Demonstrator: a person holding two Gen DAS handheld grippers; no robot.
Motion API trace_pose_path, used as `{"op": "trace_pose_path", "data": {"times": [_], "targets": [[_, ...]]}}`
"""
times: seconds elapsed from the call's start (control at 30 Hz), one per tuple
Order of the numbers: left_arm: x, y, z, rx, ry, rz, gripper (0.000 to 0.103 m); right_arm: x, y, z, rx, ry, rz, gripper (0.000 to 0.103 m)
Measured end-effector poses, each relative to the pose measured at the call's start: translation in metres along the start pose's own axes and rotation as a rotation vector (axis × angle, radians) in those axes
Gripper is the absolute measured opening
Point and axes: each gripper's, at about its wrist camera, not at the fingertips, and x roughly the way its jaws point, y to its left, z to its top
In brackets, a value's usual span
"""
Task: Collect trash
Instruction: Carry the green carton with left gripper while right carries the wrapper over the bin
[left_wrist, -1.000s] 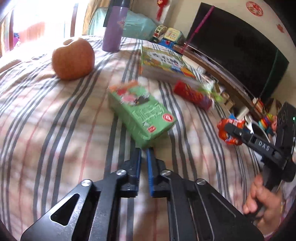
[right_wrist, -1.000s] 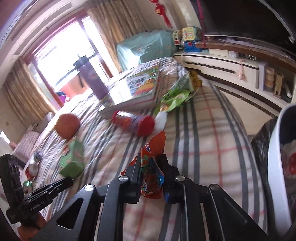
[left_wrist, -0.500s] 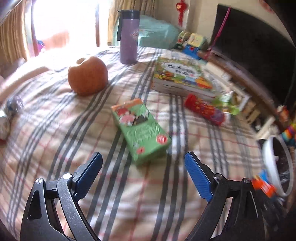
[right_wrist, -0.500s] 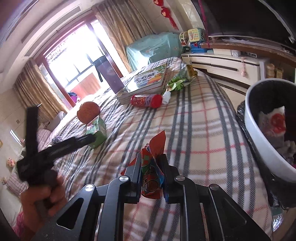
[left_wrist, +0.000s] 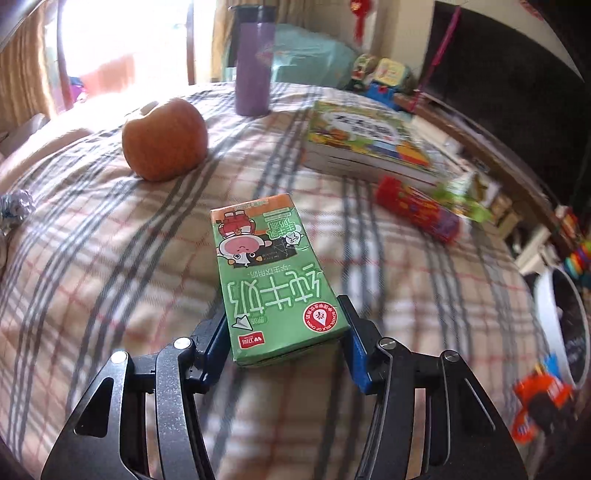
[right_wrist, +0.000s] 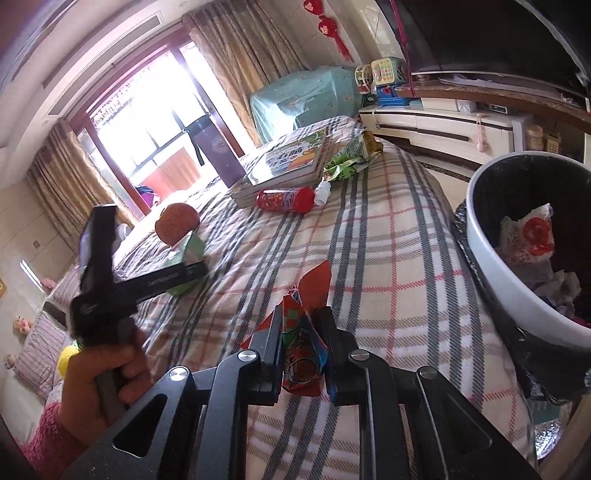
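A green milk carton (left_wrist: 266, 273) lies flat on the plaid bedspread (left_wrist: 92, 277). My left gripper (left_wrist: 283, 312) straddles its near end. The jaws are closing, and the blue pads (left_wrist: 221, 332) touch both long sides. In the right wrist view that gripper (right_wrist: 173, 277) shows at the left, held in a hand. My right gripper (right_wrist: 301, 314) is shut on an orange-red snack wrapper (right_wrist: 303, 358), a little above the bed. It is left of the white-rimmed bin (right_wrist: 480, 236), which holds crumpled trash. In the left wrist view the wrapper (left_wrist: 539, 402) shows as a blur beside the bin (left_wrist: 550, 314).
On the bed lie an apple (left_wrist: 164, 140), a stack of picture books (left_wrist: 362, 144), a red tube (left_wrist: 417, 214) and a green wrapper (left_wrist: 461, 206). A purple flask (left_wrist: 253, 74) stands behind them. A crumpled foil ball (left_wrist: 14, 210) sits at the left edge. Low cabinets (right_wrist: 443, 125) run past the bed's far side.
My left gripper went from shut to wide open, then moved forward around the carton and narrowed onto it. My right gripper carried the wrapper toward the bin, which came into view.
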Motion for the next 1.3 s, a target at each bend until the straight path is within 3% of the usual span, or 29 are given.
{"op": "trace_pose_path", "data": {"times": [0.33,0.63,1.3], "targets": [[-0.052,-0.038,-0.046,0.096,0.006,-0.180,0.053,-0.027,-0.006,-0.009,-0.011,0.008,-0.016,0.017],[-0.074,-0.077,-0.062,0.191,0.000,-0.260,0.053,-0.061,-0.018,-0.006,0.001,-0.046,-0.039,0.017],[-0.087,-0.136,-0.082,0.334,0.012,-0.292,0.053,-0.100,-0.054,-0.006,0.073,-0.109,-0.079,0.017]]}}
